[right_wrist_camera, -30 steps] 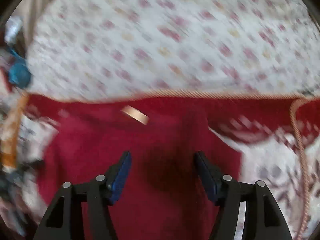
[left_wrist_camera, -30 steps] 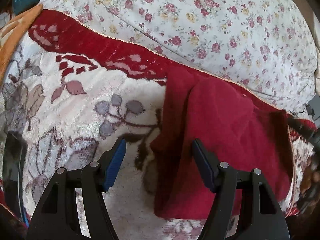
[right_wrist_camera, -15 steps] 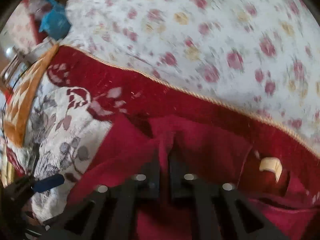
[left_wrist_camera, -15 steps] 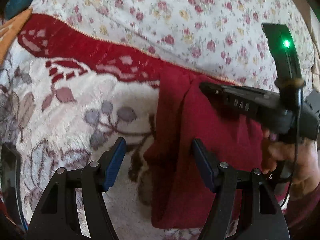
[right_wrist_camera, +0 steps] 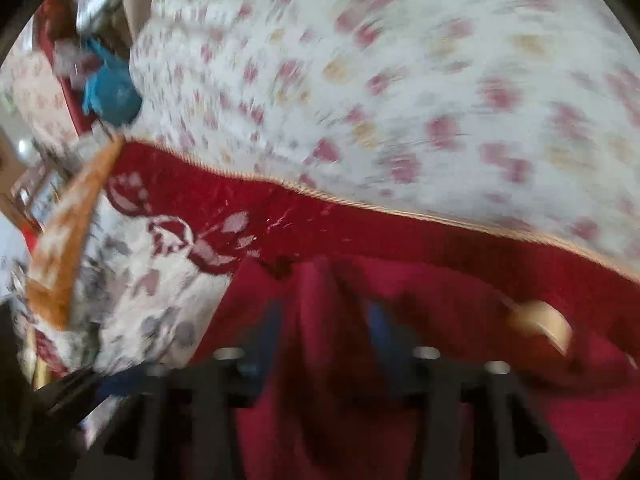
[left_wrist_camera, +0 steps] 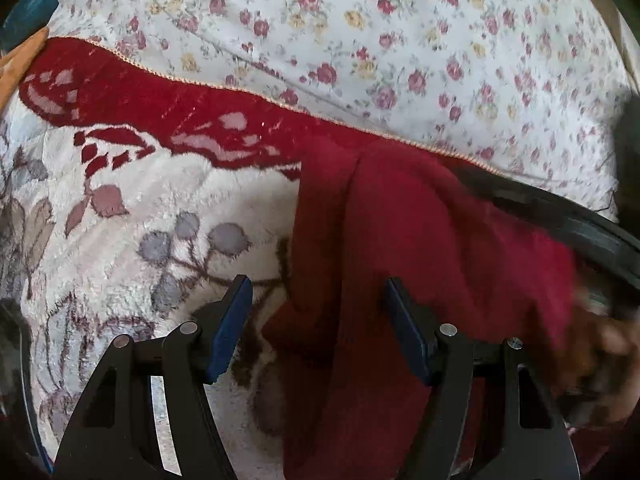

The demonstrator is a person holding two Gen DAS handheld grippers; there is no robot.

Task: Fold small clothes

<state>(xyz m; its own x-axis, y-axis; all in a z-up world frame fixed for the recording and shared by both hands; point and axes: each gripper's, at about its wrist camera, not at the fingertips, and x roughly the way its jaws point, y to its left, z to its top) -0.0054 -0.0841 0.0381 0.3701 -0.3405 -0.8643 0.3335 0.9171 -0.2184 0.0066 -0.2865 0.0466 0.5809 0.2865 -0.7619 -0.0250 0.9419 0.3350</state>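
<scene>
Left gripper [left_wrist_camera: 316, 326]: jaws wide, nothing pressed between the pads. The left edge of the red garment [left_wrist_camera: 420, 264] runs up through the gap; the right pad sits over the cloth, the left pad over bare blanket. No visible pinch.

Right gripper [right_wrist_camera: 324, 336]: heavy blur. Jaws partly apart and just been opening, with a raised ridge of the red garment [right_wrist_camera: 320, 360] standing between the blue pads. Cannot tell if the pads still touch the cloth. From the left wrist view, the right gripper's black body [left_wrist_camera: 580, 236] comes in from the right edge over the garment, with a blurred hand [left_wrist_camera: 600, 356] below it.

Garment: dark red knit, lying on the plush blanket [left_wrist_camera: 152, 216], long fold line up its left side, far end reaching the blanket's red border. A tan tag [right_wrist_camera: 540, 324] shows on its right part in the right wrist view.

Blanket: cream with grey and red leaf pattern, red band and a thin orange cord along the far edge.

Beyond that: white floral sheet [left_wrist_camera: 380, 40] fills the background. Blue object [right_wrist_camera: 110, 94] at far left, too blurred to identify.
</scene>
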